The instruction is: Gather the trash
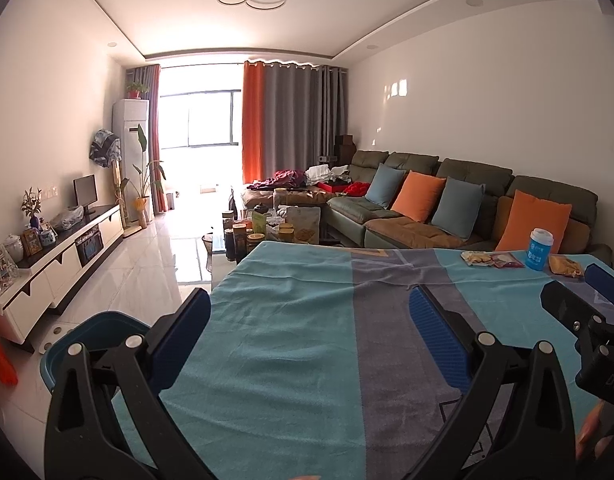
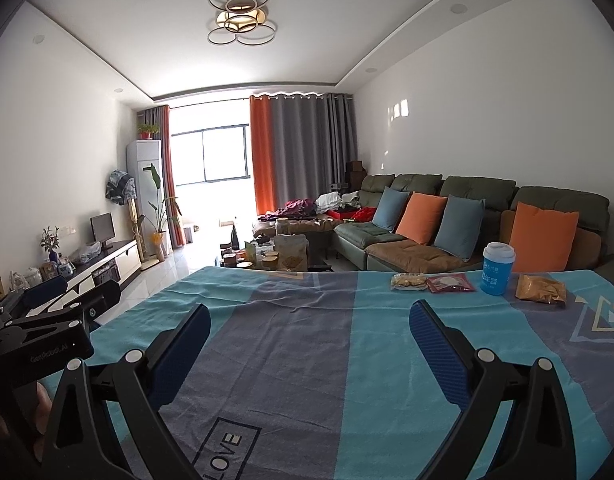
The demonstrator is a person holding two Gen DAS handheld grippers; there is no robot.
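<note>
Both claws spread wide and empty, right claw (image 2: 309, 344) nearer the trash row (image 2: 451, 283) at one o'clock across the surface (image 2: 307, 360), left claw (image 1: 309, 332) farther off.

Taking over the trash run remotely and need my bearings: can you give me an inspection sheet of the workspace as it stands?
Surface: table cloth, teal and grey bands, wrinkled, mostly bare.
Job's things: far right edge, in a row: snack packet, red wrapper, blue cup upright with white lid, yellow-brown bag. Blue bin on the floor at the table's left.
Clutter: nothing seen beyond these on the cloth.
Grippers: left gripper open, empty; right gripper open, empty; both short of the trash.
Cables: nothing seen.
Surroundings: sofa with cushions behind the table, crowded coffee table, TV cabinet at left.
</note>
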